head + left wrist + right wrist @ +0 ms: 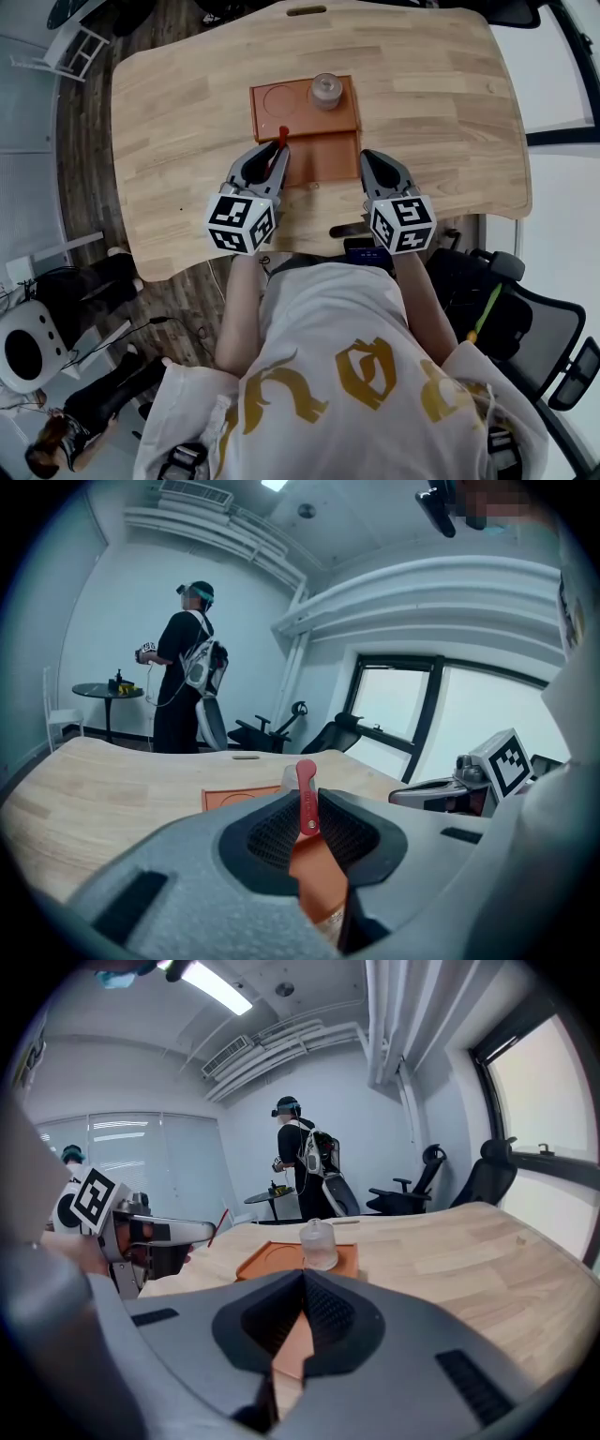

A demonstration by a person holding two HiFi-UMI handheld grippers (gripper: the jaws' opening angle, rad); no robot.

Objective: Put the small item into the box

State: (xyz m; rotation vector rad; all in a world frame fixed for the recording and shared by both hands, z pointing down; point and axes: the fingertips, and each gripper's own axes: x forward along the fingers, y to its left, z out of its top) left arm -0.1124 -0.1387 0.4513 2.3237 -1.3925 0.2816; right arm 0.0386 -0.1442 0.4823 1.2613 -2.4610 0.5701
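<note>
An orange box (305,112) lies mid-table, its far half showing a round recess and a small clear jar (326,91). Its near half (323,157) lies between my grippers. My left gripper (276,157) is shut on a thin red stick (282,139), which stands up between the pads (307,799) over the box's near left corner. My right gripper (367,161) is shut and holds nothing, at the box's near right corner. In the right gripper view, the jar (319,1244) stands on the box (272,1260) ahead of the shut right gripper (302,1283).
The wooden table (441,122) has a slot (307,11) at its far edge. A black office chair (525,319) stands to the right of the person. A person (183,672) stands by a small round table (105,692) beyond the desk, with more chairs (487,1180) near the window.
</note>
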